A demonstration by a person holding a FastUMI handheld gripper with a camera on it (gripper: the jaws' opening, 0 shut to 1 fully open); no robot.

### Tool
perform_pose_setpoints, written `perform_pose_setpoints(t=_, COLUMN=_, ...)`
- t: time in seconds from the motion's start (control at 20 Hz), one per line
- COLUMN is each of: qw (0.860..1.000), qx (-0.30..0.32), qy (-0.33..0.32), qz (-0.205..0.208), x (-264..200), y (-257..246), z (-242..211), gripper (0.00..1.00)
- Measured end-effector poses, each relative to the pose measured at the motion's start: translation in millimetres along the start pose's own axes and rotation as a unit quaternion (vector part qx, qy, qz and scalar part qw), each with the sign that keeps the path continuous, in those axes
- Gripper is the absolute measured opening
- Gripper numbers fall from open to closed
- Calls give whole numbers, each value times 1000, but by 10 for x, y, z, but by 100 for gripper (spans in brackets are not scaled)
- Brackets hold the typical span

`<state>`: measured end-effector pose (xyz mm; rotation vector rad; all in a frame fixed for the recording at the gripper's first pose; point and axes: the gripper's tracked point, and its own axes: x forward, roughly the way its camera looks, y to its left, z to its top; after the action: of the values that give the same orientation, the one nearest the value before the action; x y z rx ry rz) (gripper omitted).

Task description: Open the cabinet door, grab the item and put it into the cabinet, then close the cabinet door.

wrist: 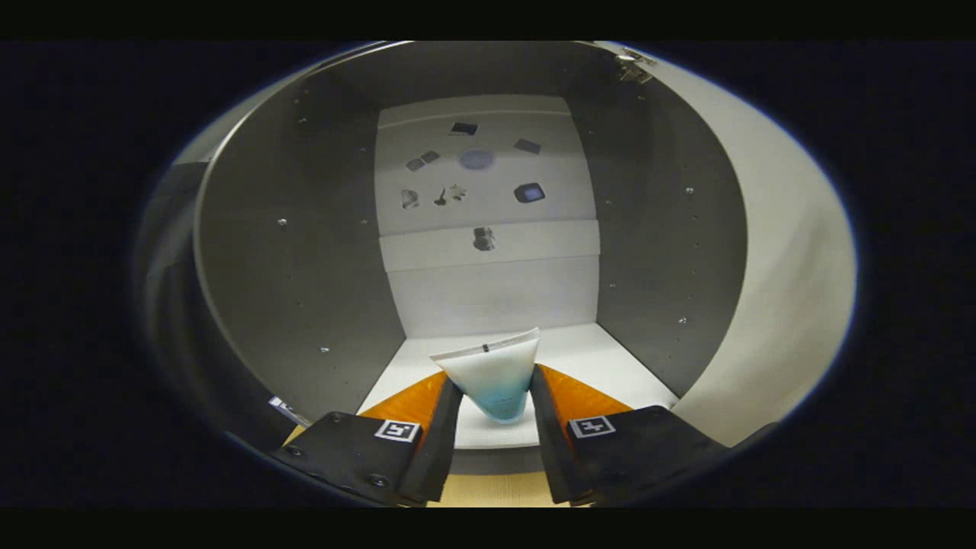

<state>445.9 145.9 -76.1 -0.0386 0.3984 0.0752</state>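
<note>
Now, gripper view: tube (496, 377) pinched between fingers of hand-held gripper (496, 396), carried over front edge of cabinet (290, 252) floor; door (770, 252) swung open at right. Risk judged: tube tipped over if released while upright on narrow end.

The tube (494, 377) stands between the fingers of the hand-held gripper (496, 400), at the front of the cabinet (305, 252) floor. Both fingers touch the tube. The cabinet door (778, 252) stands open on the cabinet's right.

White-blue tube (494, 377) upright btwn fingers, over open cabinet's (305, 252) white shelf (602, 358).
</note>
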Motion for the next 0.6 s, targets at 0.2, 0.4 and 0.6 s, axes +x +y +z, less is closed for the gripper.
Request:
perform_pose_setpoints(t=0.2, qw=999, qx=4, qy=36, qz=-8, x=218, y=19, z=-178, gripper=57)
perform_pose_setpoints(t=0.4, qw=999, qx=3, qy=34, qz=-7, x=335, y=56, z=-203, gripper=57)
perform_pose_setpoints(t=0.6, qw=999, qx=1, qy=32, qz=-8, x=393, y=82, z=-225, gripper=59)
